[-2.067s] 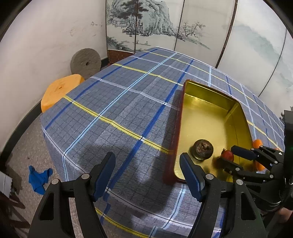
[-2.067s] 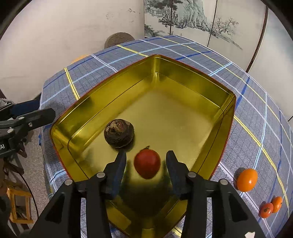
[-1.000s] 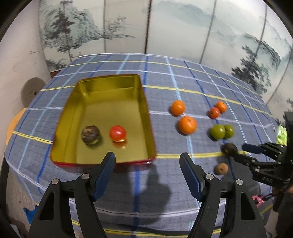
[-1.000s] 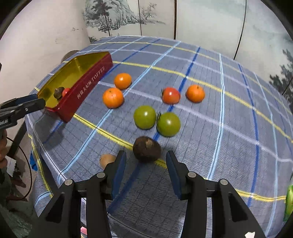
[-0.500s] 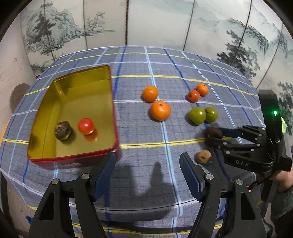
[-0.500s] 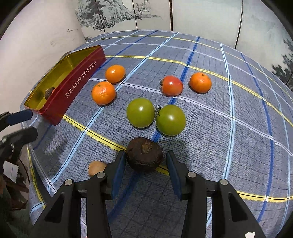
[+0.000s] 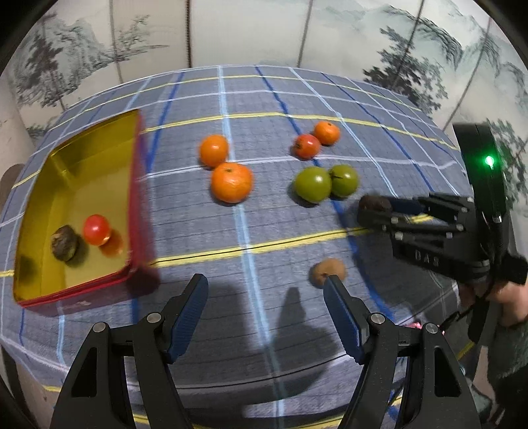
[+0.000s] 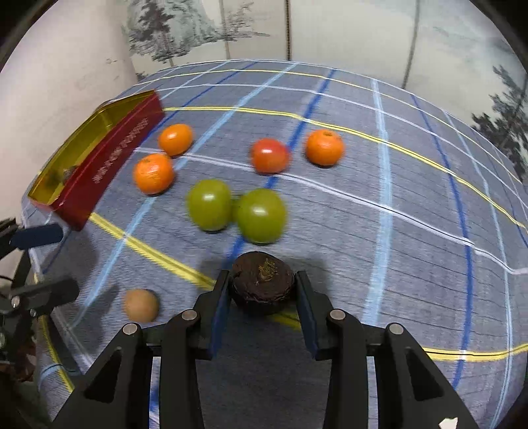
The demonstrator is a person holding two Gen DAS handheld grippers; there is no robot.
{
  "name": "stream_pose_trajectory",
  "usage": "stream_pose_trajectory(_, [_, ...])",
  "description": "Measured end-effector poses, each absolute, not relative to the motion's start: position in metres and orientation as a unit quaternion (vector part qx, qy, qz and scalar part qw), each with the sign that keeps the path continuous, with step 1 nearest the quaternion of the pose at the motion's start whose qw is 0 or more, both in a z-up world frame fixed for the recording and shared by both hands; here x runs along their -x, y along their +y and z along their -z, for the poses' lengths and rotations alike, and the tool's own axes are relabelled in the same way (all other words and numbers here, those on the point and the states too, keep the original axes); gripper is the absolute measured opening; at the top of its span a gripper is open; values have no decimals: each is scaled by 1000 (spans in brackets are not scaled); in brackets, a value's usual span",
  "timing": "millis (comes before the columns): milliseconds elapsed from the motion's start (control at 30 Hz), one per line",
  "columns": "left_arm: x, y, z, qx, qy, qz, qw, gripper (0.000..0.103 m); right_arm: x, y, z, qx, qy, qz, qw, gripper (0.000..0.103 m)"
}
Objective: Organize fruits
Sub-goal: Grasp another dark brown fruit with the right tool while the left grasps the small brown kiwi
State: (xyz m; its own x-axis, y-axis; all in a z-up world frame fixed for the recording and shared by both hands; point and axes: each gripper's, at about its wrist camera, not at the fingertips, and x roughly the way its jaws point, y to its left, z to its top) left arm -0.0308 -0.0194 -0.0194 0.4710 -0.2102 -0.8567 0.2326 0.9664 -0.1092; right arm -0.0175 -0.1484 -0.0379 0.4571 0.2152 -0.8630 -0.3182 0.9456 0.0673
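My right gripper (image 8: 262, 290) is shut on a dark brown round fruit (image 8: 262, 285), just above the cloth; the fruit shows in the left wrist view (image 7: 374, 203) too. My left gripper (image 7: 265, 302) is open and empty over the table's near edge. A small tan fruit (image 7: 326, 270) lies by its right fingertip. The gold-lined red tin (image 7: 74, 184) at the left holds a red tomato (image 7: 96, 230) and a dark fruit (image 7: 64, 247). Three oranges, a red tomato (image 8: 270, 155) and two green tomatoes (image 8: 209, 204) lie on the cloth.
The table wears a blue plaid cloth (image 7: 264, 99) with yellow and white lines. A painted folding screen (image 7: 264, 29) stands behind it. The tin's red side (image 8: 109, 161) faces the right wrist view. A person's hand (image 7: 508, 297) holds the right gripper.
My right gripper has closed on the dark brown fruit it was straddling. The left gripper has swung right and nearer, so the tan fruit now sits by its right finger.
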Motion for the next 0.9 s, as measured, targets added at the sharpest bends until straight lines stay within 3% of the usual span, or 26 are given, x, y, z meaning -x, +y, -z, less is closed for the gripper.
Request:
stream_pose_trajectory(400, [20,-57,36,-25,521,152,839,71,-4,-207,39,55,487,-76,868,35])
stream_pose_trajectory(900, [12,-69,49,-22,538,146,830,43,-5,-220,42,37,480,-76,873,34])
